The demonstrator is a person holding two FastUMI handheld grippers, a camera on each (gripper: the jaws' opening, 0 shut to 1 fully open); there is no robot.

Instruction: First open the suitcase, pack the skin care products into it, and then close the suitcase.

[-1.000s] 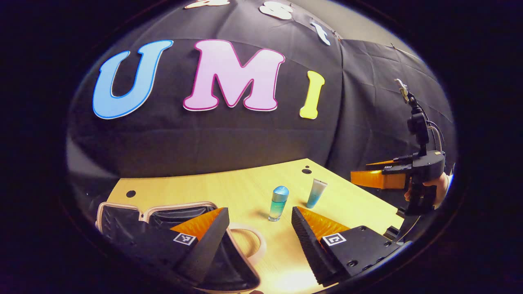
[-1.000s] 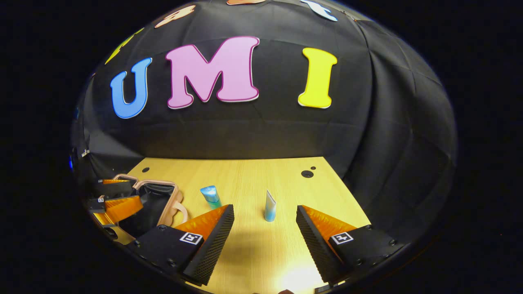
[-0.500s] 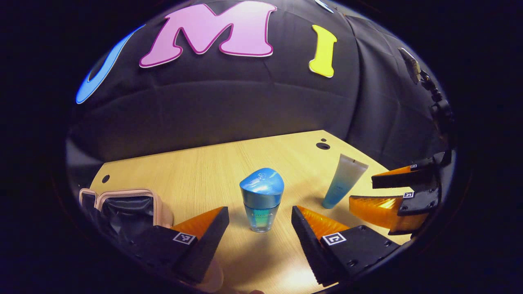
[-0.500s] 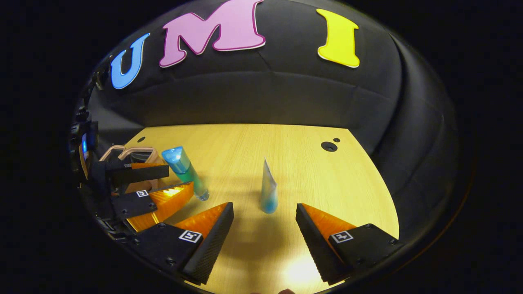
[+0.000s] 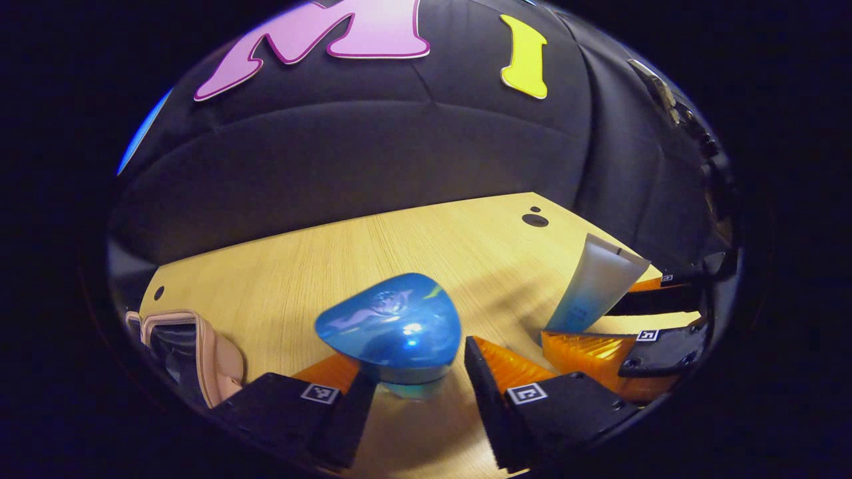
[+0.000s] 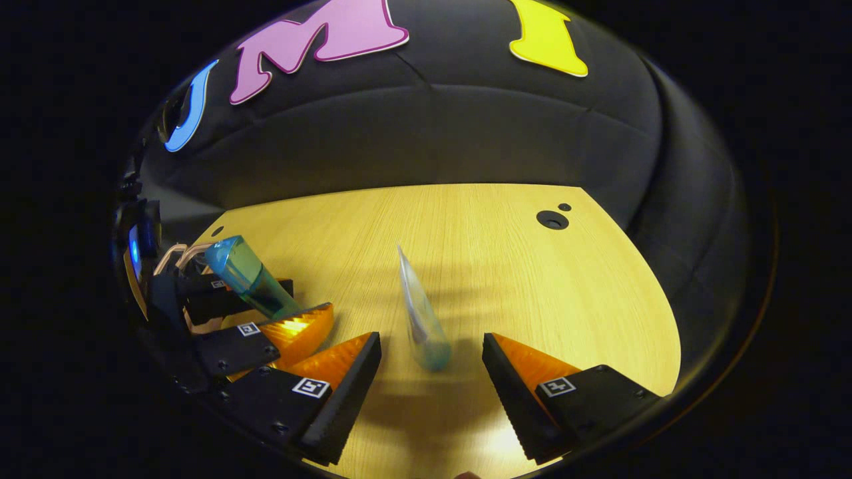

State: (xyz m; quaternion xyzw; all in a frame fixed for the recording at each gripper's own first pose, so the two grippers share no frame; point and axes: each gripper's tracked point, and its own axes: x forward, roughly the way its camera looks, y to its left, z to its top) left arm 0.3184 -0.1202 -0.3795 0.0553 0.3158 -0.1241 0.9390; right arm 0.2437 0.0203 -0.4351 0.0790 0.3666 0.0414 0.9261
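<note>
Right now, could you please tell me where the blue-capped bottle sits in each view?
Left gripper view: blue-capped bottle low centre, between that hand-held gripper's own fingers.
Right gripper view: same bottle at far left, leaning.
Shared landmark: the upright tube.

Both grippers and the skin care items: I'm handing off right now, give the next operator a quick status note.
Left gripper: open, fingers either side of the blue-capped bottle, which stands on the table; no squeeze visible.
Right gripper: open, the upright tube between its fingers, not gripped.
Suitcase: at the table's left edge, open, dark lining showing.
Done: suitcase opened.
Left: close on both items, carry them into the suitcase, then shut it.
</note>
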